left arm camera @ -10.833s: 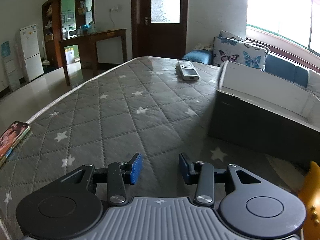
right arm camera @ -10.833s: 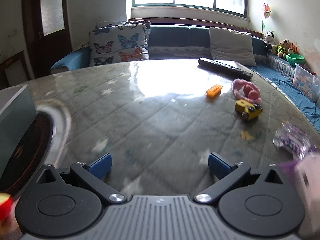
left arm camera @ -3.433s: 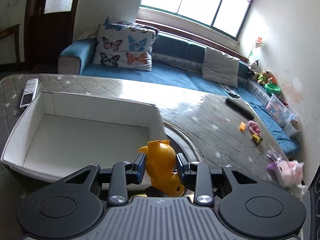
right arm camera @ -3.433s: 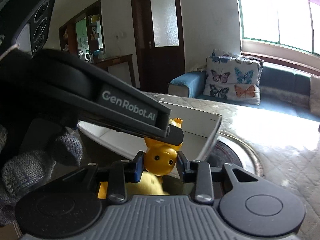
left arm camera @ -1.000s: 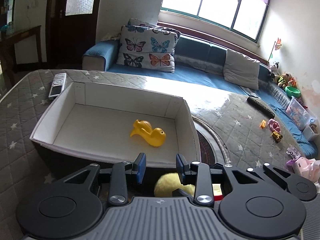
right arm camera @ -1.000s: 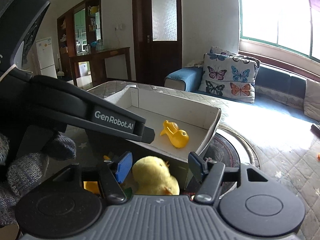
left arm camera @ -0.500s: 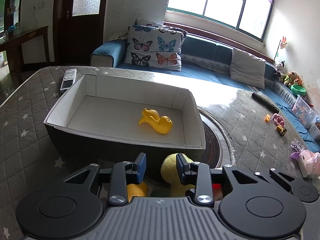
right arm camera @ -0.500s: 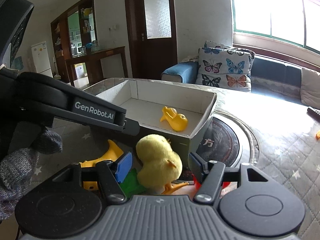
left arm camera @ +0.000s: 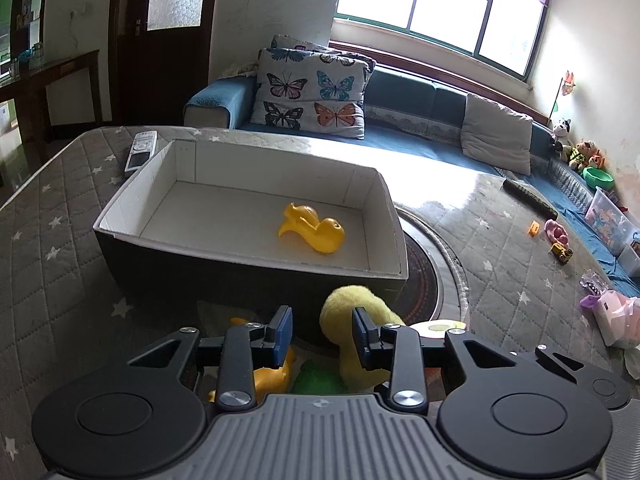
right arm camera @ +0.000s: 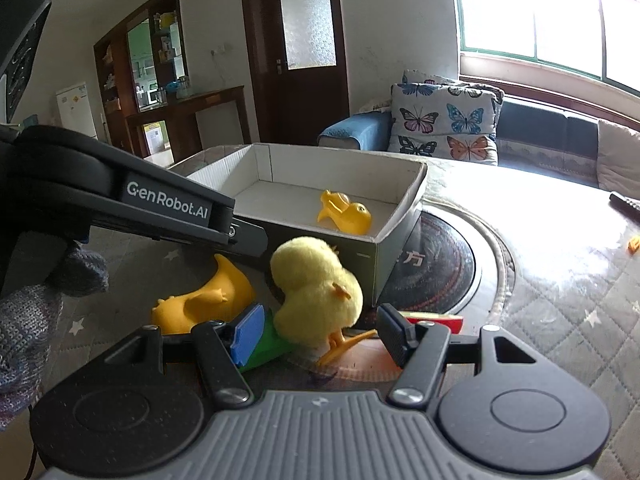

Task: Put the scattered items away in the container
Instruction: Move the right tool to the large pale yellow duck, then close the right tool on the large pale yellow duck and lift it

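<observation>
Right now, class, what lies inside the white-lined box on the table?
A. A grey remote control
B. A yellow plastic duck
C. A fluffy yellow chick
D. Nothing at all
B: a single yellow plastic duck lies on the floor of the box, while the fluffy chick stands outside, against the box's dark outer wall, and the grey remote control lies on the quilted cover beyond the box's far corner.

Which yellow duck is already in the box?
The smooth plastic duck lying inside the box; the fluffy chick and other plastic duck lie outside.
</observation>
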Demonstrator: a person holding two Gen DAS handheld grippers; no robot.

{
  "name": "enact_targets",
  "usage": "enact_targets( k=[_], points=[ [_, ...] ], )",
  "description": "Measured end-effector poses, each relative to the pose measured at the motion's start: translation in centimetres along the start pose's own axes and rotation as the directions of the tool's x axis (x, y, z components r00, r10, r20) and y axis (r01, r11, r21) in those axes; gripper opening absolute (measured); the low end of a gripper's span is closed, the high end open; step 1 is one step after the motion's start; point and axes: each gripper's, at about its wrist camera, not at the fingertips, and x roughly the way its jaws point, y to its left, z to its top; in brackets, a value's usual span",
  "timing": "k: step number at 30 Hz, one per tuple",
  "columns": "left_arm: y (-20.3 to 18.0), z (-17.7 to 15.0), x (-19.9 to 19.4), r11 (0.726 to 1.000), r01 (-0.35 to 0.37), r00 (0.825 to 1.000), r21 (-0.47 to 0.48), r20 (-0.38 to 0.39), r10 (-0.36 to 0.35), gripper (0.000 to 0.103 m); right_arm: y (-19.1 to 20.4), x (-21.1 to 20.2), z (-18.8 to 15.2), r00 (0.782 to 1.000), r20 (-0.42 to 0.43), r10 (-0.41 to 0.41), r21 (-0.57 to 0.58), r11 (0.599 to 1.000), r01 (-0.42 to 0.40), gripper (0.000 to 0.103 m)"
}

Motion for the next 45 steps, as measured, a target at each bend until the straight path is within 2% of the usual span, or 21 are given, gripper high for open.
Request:
enact_targets(
  k=[19, 33, 40, 45],
  points=[
    [2.2, -1.0, -0.3, 0.997, 0.008, 1.000, -0.070, -0.009, -0.009, 0.036, -0.5, 0.6, -1.4, 1.000, -0.029, -0.006, 0.043, 0.999, 0.008, 0.064],
    [0.3, -0.7, 0.3, 0.995, 0.092, 0.996, -0.034, -0.009, -0.092, 0.036, -3.1, 1.0, -1.7, 0.998, -0.034, -0.061, 0.117, 0.991, 0.064, 0.063],
    [0.6, 0.1, 1.2, 0.995, 0.086, 0.996, -0.049, -0.006, -0.087, 0.036, -2.9, 1.3, -1.1, 1.000, -0.017, -0.022, 0.115, 0.993, 0.024, 0.063],
    [1.4, 0.8, 1.9, 0.989, 0.119, 0.993, -0.085, -0.007, -0.120, 0.036, -1.7, 1.9, -0.2, 1.000, -0.005, 0.019, 0.082, 0.996, -0.018, 0.063]
  ],
)
